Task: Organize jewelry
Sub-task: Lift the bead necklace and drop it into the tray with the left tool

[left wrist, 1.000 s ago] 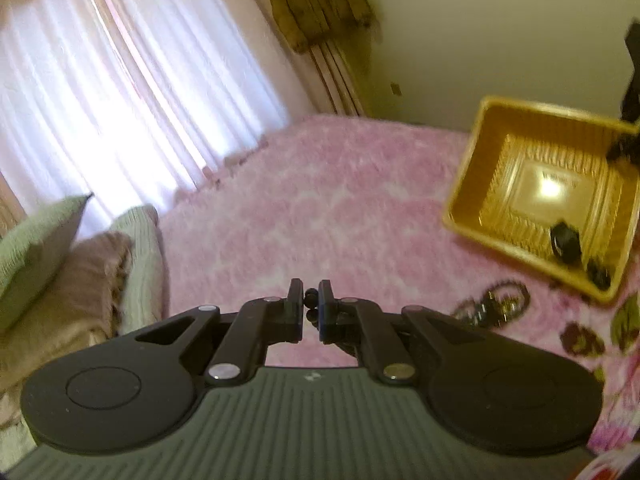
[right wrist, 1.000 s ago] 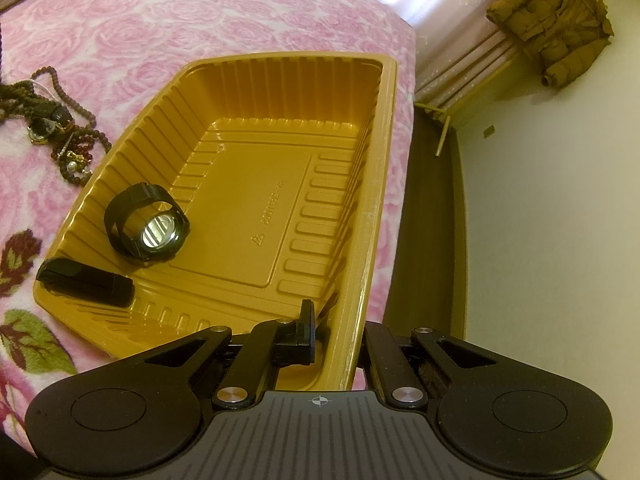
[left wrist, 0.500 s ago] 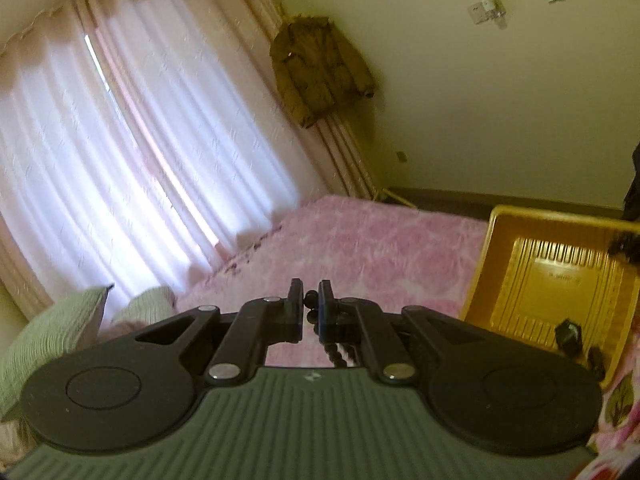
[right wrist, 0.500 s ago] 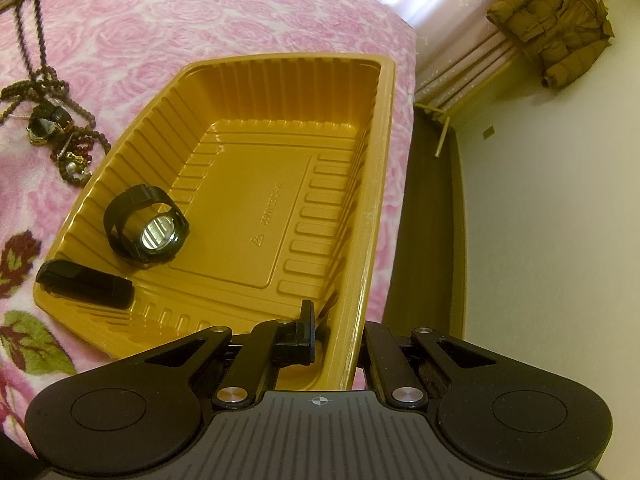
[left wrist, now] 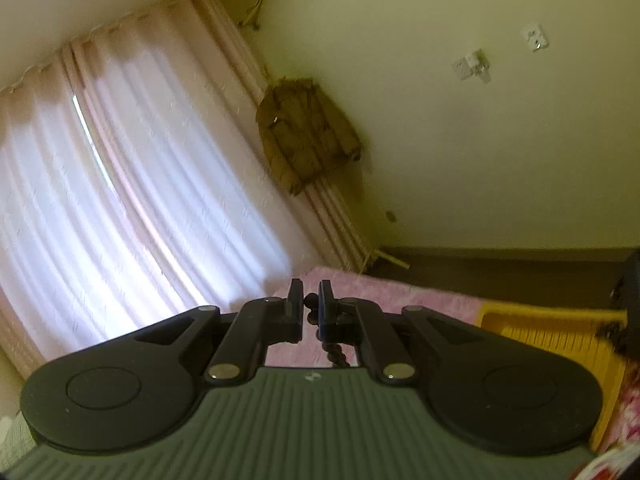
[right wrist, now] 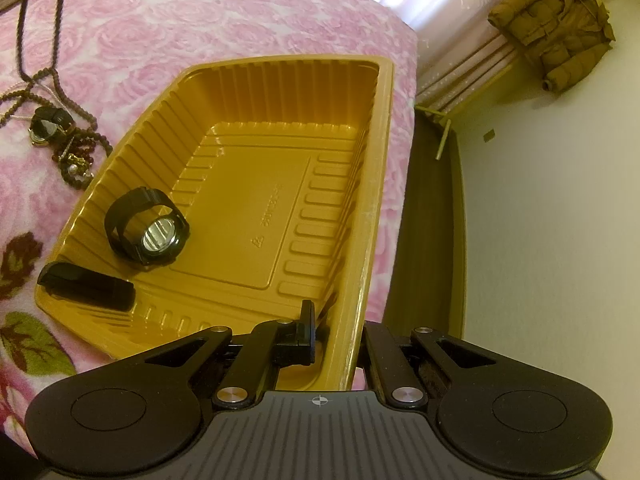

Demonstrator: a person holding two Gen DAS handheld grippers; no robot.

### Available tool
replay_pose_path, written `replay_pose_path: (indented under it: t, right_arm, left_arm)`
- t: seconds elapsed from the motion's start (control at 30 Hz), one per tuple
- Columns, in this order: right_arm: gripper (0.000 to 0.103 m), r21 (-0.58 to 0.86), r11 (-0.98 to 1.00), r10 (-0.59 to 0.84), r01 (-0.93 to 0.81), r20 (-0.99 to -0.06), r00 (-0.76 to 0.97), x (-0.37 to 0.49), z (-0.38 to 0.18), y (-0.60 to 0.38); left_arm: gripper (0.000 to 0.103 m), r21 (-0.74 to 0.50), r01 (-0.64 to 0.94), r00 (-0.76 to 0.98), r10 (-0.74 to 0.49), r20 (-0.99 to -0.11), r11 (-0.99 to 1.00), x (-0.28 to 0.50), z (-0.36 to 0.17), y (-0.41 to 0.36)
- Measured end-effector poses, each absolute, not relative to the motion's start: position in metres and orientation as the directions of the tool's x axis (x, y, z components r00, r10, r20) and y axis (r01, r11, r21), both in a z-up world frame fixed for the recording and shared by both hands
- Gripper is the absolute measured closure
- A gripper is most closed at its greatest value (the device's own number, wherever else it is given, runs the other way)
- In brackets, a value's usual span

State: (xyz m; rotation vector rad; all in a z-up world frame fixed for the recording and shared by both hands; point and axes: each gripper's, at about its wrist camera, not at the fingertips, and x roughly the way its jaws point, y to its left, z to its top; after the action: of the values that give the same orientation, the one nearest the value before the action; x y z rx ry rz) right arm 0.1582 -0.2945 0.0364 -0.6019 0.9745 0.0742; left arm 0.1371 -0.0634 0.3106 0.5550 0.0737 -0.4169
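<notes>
My left gripper [left wrist: 309, 304] is shut on a dark beaded necklace [left wrist: 335, 354], held high above the bed; beads hang down between and below its fingers. In the right wrist view the necklace strands [right wrist: 24, 20] run taut from the top edge down to a jewelry pile [right wrist: 60, 136] on the blanket. My right gripper [right wrist: 334, 328] is shut on the near wall of the yellow tray [right wrist: 360, 208]; its right finger is hidden behind that wall. In the tray lie a black watch [right wrist: 148, 232] and a black clip-like piece [right wrist: 86, 286].
A pink rose blanket [right wrist: 208, 24] covers the bed. The tray [left wrist: 552, 332] stands by the bed's edge, with dark floor [right wrist: 432, 208] beyond. A brown jacket [left wrist: 304, 132] hangs by the curtain [left wrist: 120, 200]. A small watch lies in the pile beside the tray.
My left gripper rose and tilted up with the necklace, so its view left the bed for the wall and curtain. The strands pulled taut up off the pile. The right gripper stayed put.
</notes>
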Motion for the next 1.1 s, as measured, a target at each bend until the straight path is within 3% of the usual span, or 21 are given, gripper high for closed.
replay_pose_path:
  t: [0.43, 0.67, 0.9, 1.1]
  right_arm:
    - [0.098, -0.448, 0.834, -0.205, -0.322, -0.793, 0.573, 0.157, 0.037, -0.292]
    - [0.098, -0.447, 0.835, -0.204, -0.322, -0.794, 0.573, 0.157, 0.037, -0.293]
    - [0.098, -0.449, 0.833, -0.203, -0.324, -0.792, 0.575, 0.156, 0.037, -0.291]
    - [0.098, -0.447, 0.833, -0.203, -0.326, -0.795, 0.572, 0.156, 0.038, -0.291]
  left_arm:
    - [0.097, 0.484, 0.513, 0.84, -0.53, -0.114, 0.709, 0.126, 0.351, -0.139]
    - [0.097, 0.496, 0.597, 0.794, -0.554, -0.252, 0.63, 0.14, 0.298, -0.183]
    - [0.097, 0.415, 0.68, 0.733, -0.543, -0.41, 0.605, 0.175, 0.231, -0.211]
    - [0.097, 0.349, 0.709, 0.695, -0.523, -0.495, 0.613, 0.195, 0.197, -0.215]
